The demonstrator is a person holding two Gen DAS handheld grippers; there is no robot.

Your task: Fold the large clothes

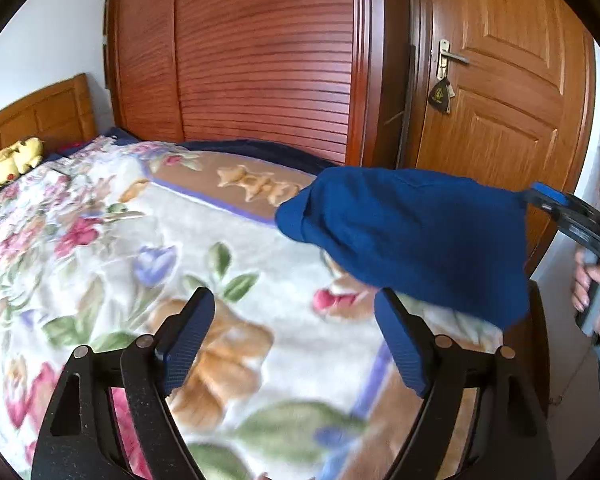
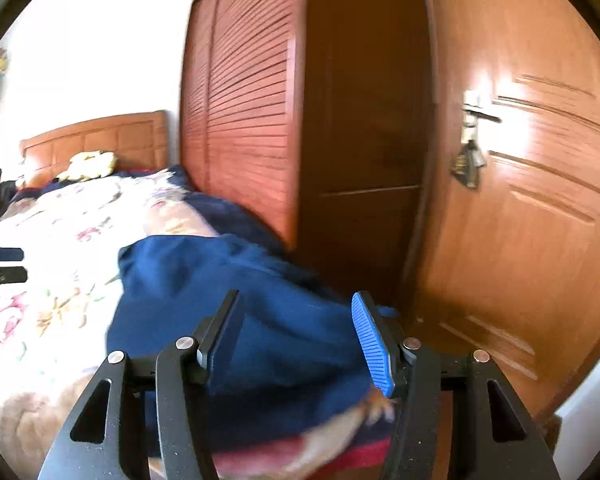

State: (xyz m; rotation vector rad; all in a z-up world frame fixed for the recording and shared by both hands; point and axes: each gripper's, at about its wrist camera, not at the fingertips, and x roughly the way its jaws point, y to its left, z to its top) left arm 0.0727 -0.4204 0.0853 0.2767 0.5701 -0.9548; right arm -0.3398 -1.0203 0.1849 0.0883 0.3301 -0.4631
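A dark blue garment hangs bunched over the right end of the bed, its upper corner at my right gripper, which a hand holds. In the right wrist view the same garment spreads between and beyond the fingers of my right gripper. Its jaws stand apart and the pads do not press the cloth. My left gripper is wide open over the floral blanket, and the garment's lower edge brushes past its right finger. The left gripper also shows at the left edge of the right wrist view.
The bed carries a floral blanket, with a wooden headboard and a yellow plush toy at its far end. A louvred wardrobe and a wooden door with keys in the lock stand close behind the bed.
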